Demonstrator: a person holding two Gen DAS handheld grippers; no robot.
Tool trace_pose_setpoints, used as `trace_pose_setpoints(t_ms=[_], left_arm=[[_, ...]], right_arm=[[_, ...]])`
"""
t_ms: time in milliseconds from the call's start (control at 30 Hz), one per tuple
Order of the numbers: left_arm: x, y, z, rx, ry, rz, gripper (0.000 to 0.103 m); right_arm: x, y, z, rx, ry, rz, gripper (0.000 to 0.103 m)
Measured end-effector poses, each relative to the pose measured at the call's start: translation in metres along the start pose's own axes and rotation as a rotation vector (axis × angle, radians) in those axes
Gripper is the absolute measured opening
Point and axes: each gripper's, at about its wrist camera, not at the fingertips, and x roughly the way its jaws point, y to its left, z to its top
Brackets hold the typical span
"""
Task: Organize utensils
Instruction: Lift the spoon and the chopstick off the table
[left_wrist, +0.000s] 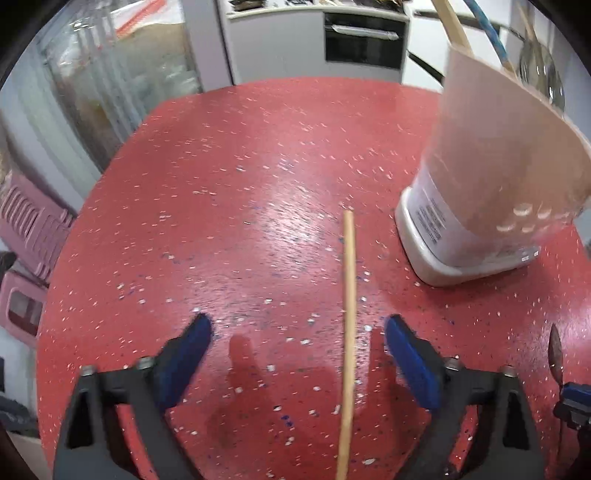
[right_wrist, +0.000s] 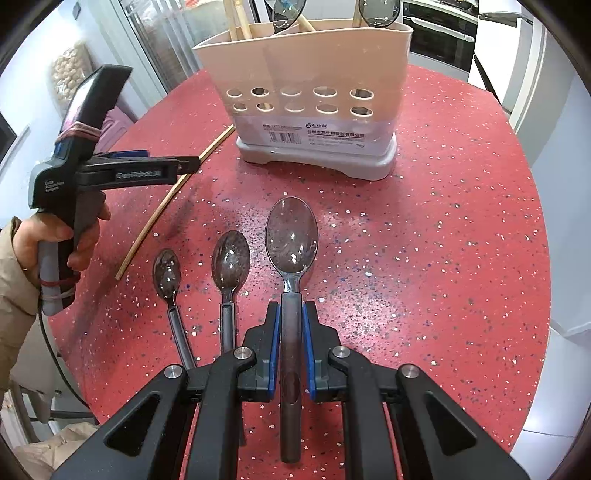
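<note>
A beige utensil holder (right_wrist: 314, 96) stands on the red speckled table (right_wrist: 443, 221), with chopsticks and spoons in it; it also shows in the left wrist view (left_wrist: 491, 177). My right gripper (right_wrist: 291, 310) is shut on the handle of a large steel spoon (right_wrist: 291, 236) that lies on the table. Two smaller spoons (right_wrist: 231, 258) (right_wrist: 167, 273) lie to its left. A wooden chopstick (left_wrist: 349, 332) lies on the table between the open fingers of my left gripper (left_wrist: 297, 328), which hovers above it; the chopstick also shows in the right wrist view (right_wrist: 162, 210).
The table is round, with its edge close on the left. A glass-door cabinet (left_wrist: 110, 74) and an oven (left_wrist: 362, 40) stand beyond the table. Pink stools (left_wrist: 26, 236) stand at the left below the table.
</note>
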Motion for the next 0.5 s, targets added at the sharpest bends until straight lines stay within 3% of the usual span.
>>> trace_pose_setpoints(t_ms=[100, 167, 267, 300, 333, 500], left_arm=[[0.003, -0.013, 0.007, 0.04, 0.018, -0.007, 0.103], [0.0, -0.017, 0.015, 0.046, 0.033, -0.034, 0.097], [-0.005, -0.025, 0.021, 0.063, 0.05, -0.115, 0.065], [-0.009, -0.031, 0.023, 0.091, 0.047, -0.119, 0.039], [-0.01, -0.036, 0.023, 0.106, 0.051, -0.119, 0.031], [-0.031, -0.045, 0.017, 0.059, 0.018, -0.162, 0.031]], right_arm=[[0.0, 0.002, 0.001, 0.001, -0.001, 0.0, 0.013], [-0.001, 0.003, 0.001, -0.001, -0.004, 0.0, 0.013], [0.0, 0.003, 0.001, -0.003, -0.008, 0.001, 0.013], [0.0, 0.003, 0.001, -0.003, -0.009, 0.002, 0.013], [-0.001, 0.004, 0.001, -0.003, -0.011, 0.002, 0.013], [-0.01, 0.002, 0.001, -0.005, -0.032, 0.012, 0.013]])
